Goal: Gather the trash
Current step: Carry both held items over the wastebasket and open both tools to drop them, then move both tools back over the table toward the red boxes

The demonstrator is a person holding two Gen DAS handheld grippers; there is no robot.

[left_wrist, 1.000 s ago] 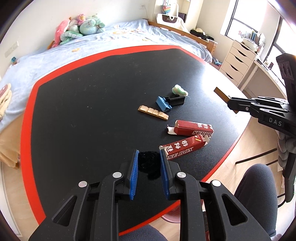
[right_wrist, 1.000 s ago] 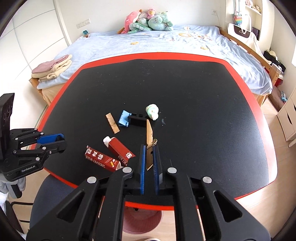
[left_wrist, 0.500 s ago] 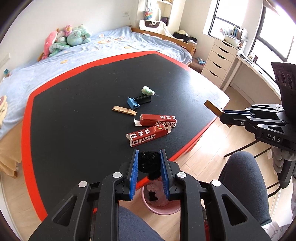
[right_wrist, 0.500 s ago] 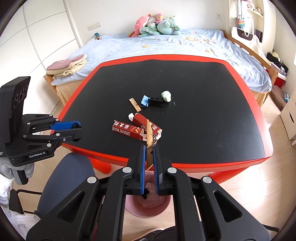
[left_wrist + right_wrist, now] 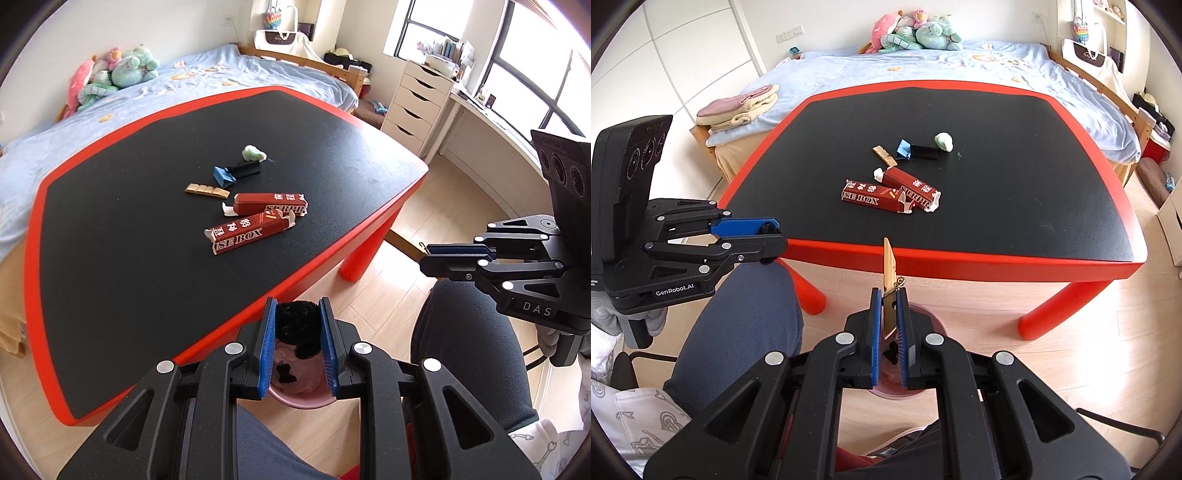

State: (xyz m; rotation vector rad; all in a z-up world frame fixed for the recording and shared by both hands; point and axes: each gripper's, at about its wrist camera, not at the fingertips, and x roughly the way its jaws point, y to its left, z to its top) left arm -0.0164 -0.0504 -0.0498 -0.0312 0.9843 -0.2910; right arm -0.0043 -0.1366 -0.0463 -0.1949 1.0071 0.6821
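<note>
**Two scraps poised above the bin**

With both pieces carried off the counter (image 5: 1071,155), I hold them over the pink bin (image 5: 299,397) on the floor by my knees, so that a release would drop them straight in. My left claw (image 5: 298,345) is clamped on a black fuzzy clump (image 5: 298,325), pinched between the blue pads with the bin's mouth directly beneath; a dark scrap already lies inside. My right claw (image 5: 888,334) is closed on a thin tan strip (image 5: 889,275), held upright on its edge so it stands out past the fingertips, and the bin's rim shows just below it.

Trash left on the counter sits in a loose cluster toward the near middle: two red cartons (image 5: 892,192) touching each other, a tan wafer-like strip (image 5: 884,154) beyond them, a blue scrap (image 5: 903,149) against a small black box (image 5: 925,151), and a pale green wad (image 5: 944,141) at the far right of the group. I judge the drop is next, then a return for the cartons.
</note>
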